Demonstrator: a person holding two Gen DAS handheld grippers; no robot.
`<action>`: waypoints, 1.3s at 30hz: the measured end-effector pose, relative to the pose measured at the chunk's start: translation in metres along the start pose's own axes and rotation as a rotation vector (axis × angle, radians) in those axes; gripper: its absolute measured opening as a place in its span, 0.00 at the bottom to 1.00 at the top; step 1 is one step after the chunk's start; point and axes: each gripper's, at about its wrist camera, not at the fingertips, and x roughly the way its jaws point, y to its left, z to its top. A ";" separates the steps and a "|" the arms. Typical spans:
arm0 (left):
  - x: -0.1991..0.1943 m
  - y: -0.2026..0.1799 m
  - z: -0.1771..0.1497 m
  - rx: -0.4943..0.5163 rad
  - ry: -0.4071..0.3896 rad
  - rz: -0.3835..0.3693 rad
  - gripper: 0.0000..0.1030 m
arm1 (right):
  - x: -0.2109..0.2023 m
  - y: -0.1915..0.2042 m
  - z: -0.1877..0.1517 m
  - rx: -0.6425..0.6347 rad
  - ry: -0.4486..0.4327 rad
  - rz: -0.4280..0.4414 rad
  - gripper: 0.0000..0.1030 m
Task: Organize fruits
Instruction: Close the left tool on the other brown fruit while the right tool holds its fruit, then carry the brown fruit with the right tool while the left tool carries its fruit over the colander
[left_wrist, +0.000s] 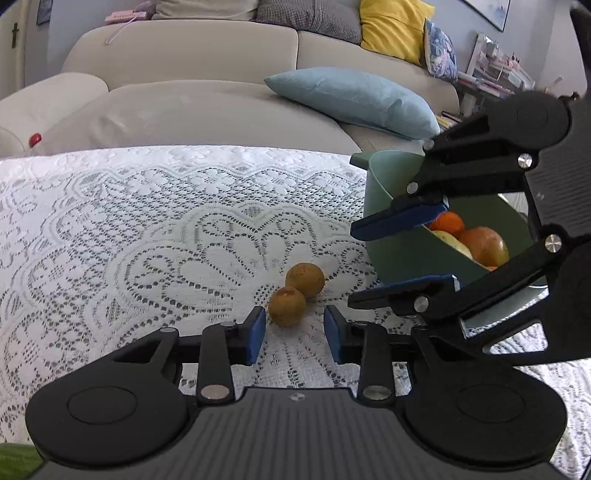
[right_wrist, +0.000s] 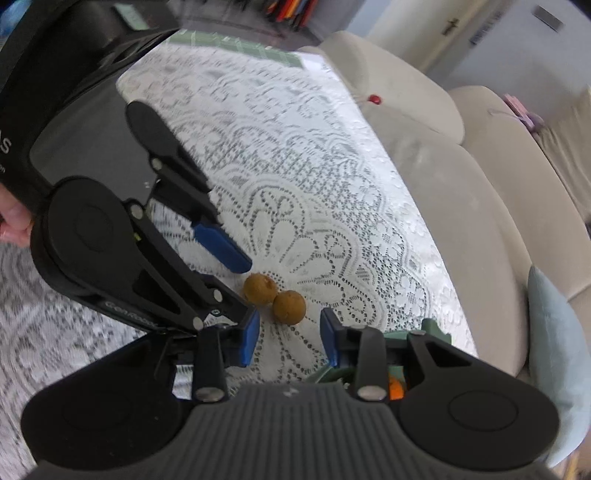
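Two brown round fruits (left_wrist: 296, 293), touching each other, lay on the lace tablecloth (left_wrist: 147, 229), outside the green basket (left_wrist: 384, 206), which already held an orange (left_wrist: 447, 223) and other fruit. The left gripper (left_wrist: 294, 334) hung just before them, fingers wide and empty; the right gripper (right_wrist: 288, 338) was likewise wide and empty. Judged: mostly sorted, two fruits remaining.

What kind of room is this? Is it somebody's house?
Most likely a home living room. A big cream sofa with a light blue cushion and a yellow pillow sits behind a table covered by a white lace tablecloth, where a green basket holds fruit.
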 end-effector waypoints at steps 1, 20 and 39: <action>0.001 0.000 0.000 -0.001 -0.003 0.003 0.38 | 0.001 0.001 0.001 -0.024 0.012 0.000 0.31; 0.000 0.001 -0.001 0.004 -0.020 0.065 0.25 | 0.025 -0.004 0.018 -0.162 0.114 0.053 0.26; -0.028 0.028 -0.002 -0.137 0.002 0.115 0.25 | 0.050 -0.006 0.028 -0.085 0.174 0.075 0.20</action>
